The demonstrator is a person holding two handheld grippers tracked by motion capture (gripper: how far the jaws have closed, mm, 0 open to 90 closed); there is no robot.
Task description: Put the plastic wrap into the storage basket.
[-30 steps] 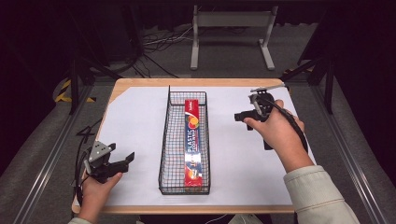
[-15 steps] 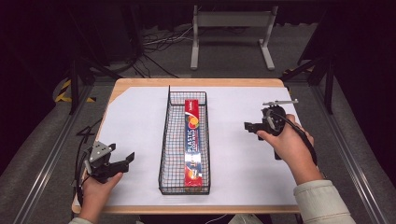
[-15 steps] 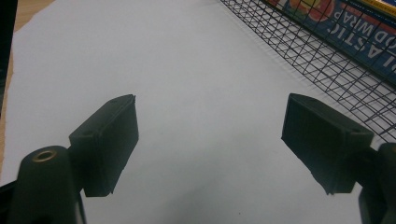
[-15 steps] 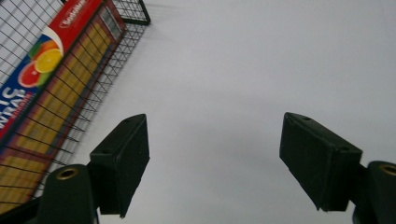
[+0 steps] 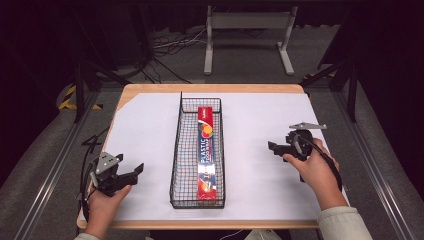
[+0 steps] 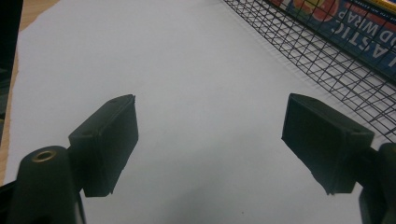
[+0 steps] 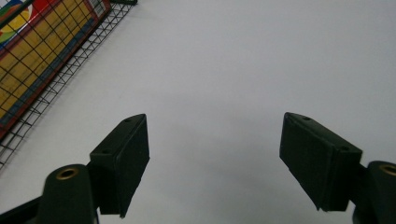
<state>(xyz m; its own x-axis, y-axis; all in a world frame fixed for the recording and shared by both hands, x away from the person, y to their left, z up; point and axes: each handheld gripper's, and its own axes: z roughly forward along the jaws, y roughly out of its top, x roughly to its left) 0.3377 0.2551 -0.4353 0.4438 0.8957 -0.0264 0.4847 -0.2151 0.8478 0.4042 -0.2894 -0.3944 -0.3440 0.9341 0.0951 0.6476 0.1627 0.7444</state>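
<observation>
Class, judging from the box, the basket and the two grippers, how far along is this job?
Done: the plastic wrap box lies inside the wire basket. In hand: nothing; left gripper and right gripper are open and empty, either side of it. Left: seemingly nothing.

plastic wrap box is bright red with a blue band carrying white lettering, plus orange and yellow blobs near the top; wire basket is a black grid mesh; table cover plain white over a light wood tabletop; both grippers matte black
</observation>
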